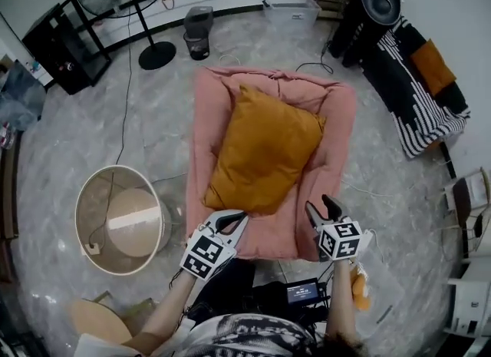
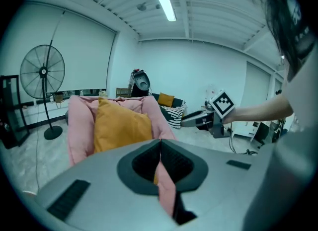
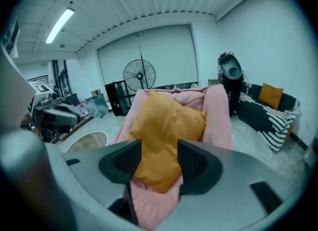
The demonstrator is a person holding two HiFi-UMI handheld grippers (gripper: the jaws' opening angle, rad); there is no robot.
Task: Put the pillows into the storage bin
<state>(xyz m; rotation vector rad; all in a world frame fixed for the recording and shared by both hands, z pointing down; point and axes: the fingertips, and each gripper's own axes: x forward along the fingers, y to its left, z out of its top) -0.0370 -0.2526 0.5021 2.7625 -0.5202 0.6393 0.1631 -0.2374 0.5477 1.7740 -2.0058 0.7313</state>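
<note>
My left gripper (image 1: 236, 217) has its fingers shut tip to tip. A strip of pink shows through the slit behind the tips, but I see no cloth caught there, so I take it as empty. My right gripper (image 1: 322, 208) has its fingers well apart with nothing pressed between them; the orange seen in the gap lies beyond the tips. The orange pillow (image 1: 265, 152) lies on top of the pink pillow (image 1: 205, 117), and both are on the floor (image 1: 92, 117) straight ahead of me. The pink one's long axis runs away from me, and the orange one sits slantwise on it, near corner towards my left side and far corner to the right. My left tips are at that near corner; my right tips hang over the pink one's near right corner. The bin (image 1: 123, 194) stands open on the floor to my left, just beside the pink pillow's near left edge and closer to my left hand. Neither pillow is in it yet. I judge the coming move to be a grab at the near edge, then a swing leftward to the bin.
</note>
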